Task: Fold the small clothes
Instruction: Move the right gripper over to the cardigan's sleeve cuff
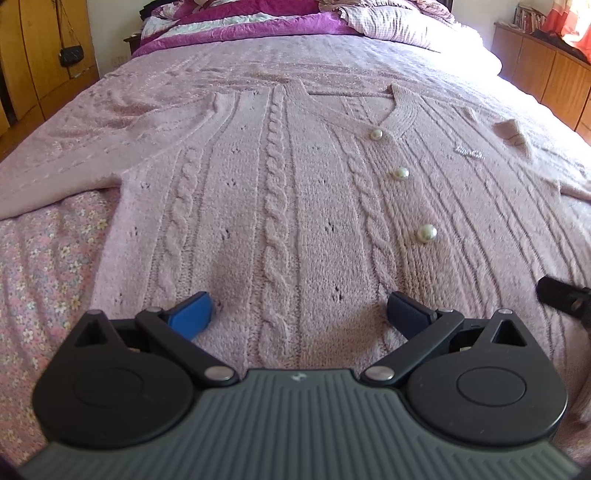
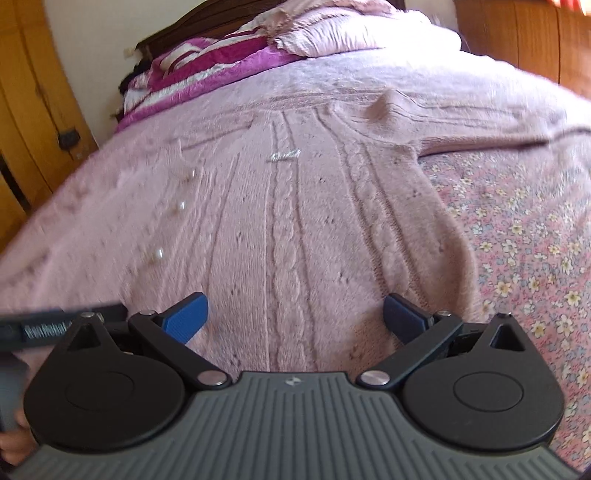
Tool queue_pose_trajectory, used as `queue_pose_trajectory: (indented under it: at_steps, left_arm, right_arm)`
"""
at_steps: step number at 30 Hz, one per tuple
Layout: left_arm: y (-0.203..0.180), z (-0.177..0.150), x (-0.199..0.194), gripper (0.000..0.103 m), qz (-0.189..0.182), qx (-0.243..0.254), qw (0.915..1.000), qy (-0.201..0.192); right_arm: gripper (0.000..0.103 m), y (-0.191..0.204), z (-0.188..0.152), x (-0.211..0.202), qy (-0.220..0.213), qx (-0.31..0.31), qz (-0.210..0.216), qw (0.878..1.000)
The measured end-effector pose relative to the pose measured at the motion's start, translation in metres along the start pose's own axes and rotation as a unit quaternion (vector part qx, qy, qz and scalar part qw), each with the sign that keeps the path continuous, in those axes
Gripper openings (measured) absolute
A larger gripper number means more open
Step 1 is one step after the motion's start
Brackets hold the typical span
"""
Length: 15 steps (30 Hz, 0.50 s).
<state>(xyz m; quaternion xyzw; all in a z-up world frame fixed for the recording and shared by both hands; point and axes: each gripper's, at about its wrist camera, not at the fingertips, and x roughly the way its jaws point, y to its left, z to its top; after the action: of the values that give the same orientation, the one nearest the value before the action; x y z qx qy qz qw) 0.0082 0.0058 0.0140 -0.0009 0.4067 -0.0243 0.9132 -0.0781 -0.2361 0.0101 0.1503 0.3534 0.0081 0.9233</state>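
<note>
A pink cable-knit cardigan [image 1: 295, 192] with pearl buttons [image 1: 426, 233] lies flat, front up, on the bed, sleeves spread to both sides. My left gripper [image 1: 299, 314] is open and empty, its blue fingertips [image 1: 192, 314] low over the hem, left of the button line. In the right wrist view the same cardigan [image 2: 295, 221] fills the frame, blurred. My right gripper [image 2: 295, 317] is open and empty over the hem on the cardigan's right half. Its tip shows at the right edge of the left wrist view [image 1: 561, 295].
The bed has a pink floral sheet [image 1: 40, 273] near me and a pink blanket [image 1: 280, 55] farther up. Magenta bedding and a pillow [image 1: 388, 22] lie at the head. Wooden wardrobe [image 1: 33, 55] on the left, wooden cabinets [image 1: 546, 70] on the right.
</note>
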Motion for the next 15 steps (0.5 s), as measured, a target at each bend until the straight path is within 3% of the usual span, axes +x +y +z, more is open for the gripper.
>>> queue_pose_trajectory:
  at_steps: [7,15]
  left_arm:
    - [-0.004,0.015,-0.009,0.103,-0.03,-0.008,0.9995,0.001]
    - [-0.014,0.024,0.002,0.103,-0.016,-0.008,0.9998,0.011]
  right_arm:
    - [0.103,-0.052,0.04,-0.021,-0.041,0.058,-0.009,0.997]
    - [0.103,-0.15,0.095,-0.028,-0.112,0.137,-0.058,0.982]
